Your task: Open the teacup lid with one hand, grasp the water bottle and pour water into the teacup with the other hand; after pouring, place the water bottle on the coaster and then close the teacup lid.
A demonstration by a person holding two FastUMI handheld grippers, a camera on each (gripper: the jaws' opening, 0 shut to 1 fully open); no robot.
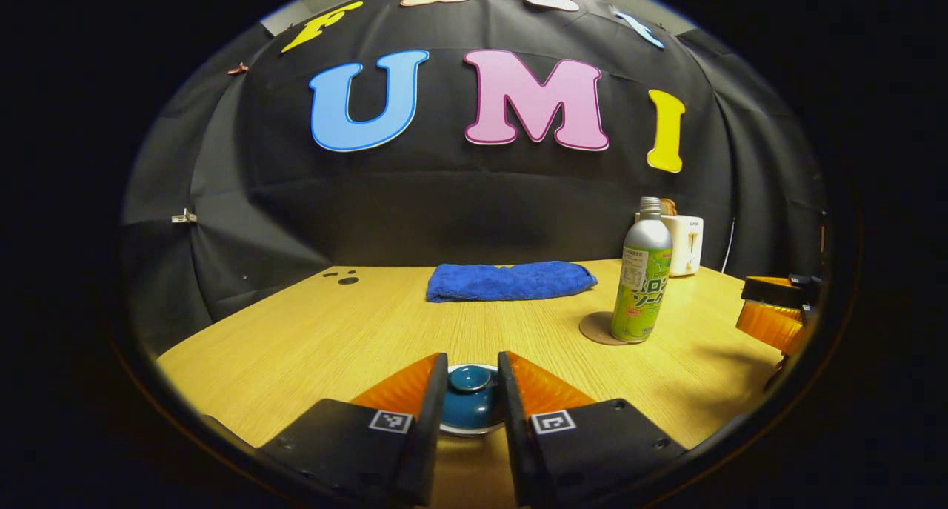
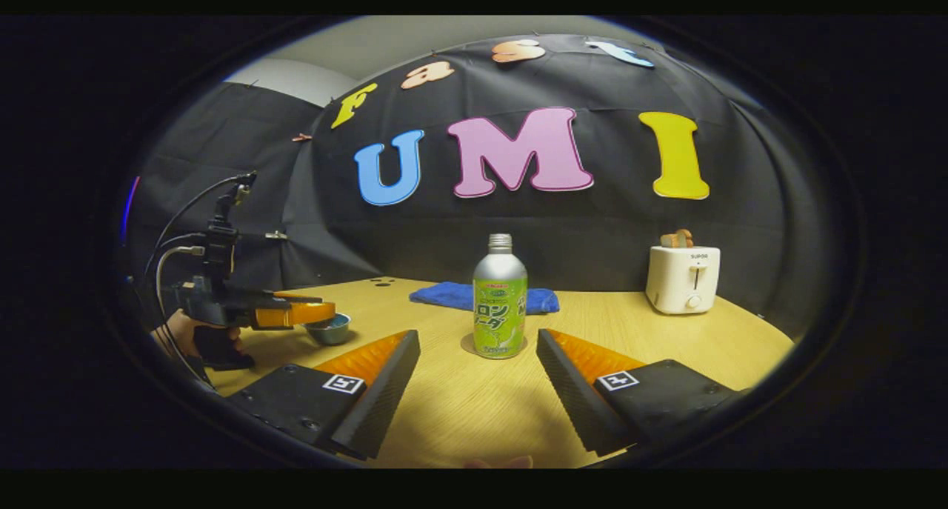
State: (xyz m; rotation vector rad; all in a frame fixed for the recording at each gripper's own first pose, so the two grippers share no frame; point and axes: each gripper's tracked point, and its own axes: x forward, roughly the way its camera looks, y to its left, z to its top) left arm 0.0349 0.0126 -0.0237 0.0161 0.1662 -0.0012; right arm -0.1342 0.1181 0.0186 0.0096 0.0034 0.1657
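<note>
The teacup [image 1: 468,424] stands at the near edge of the wooden table [image 1: 311,331], with its dark blue lid [image 1: 471,392] on top. My left gripper [image 1: 472,361] has one finger on each side of the lid, both touching it. In the right gripper view the left gripper [image 2: 296,314] is level with the rim of the teacup [image 2: 330,331]. The silver and green water bottle [image 1: 641,287] stands upright on the round coaster [image 1: 595,330]. My right gripper [image 2: 478,336] is open, a little short of the bottle [image 2: 500,301] and its coaster [image 2: 469,344], with the bottle centred between the fingers.
A folded blue towel [image 1: 511,281] lies at the back of the table. A white toaster [image 2: 683,278] stands at the back right. A hand [image 2: 178,331] holds the left gripper at the left. The right gripper [image 1: 774,309] shows at the right edge of the left gripper view.
</note>
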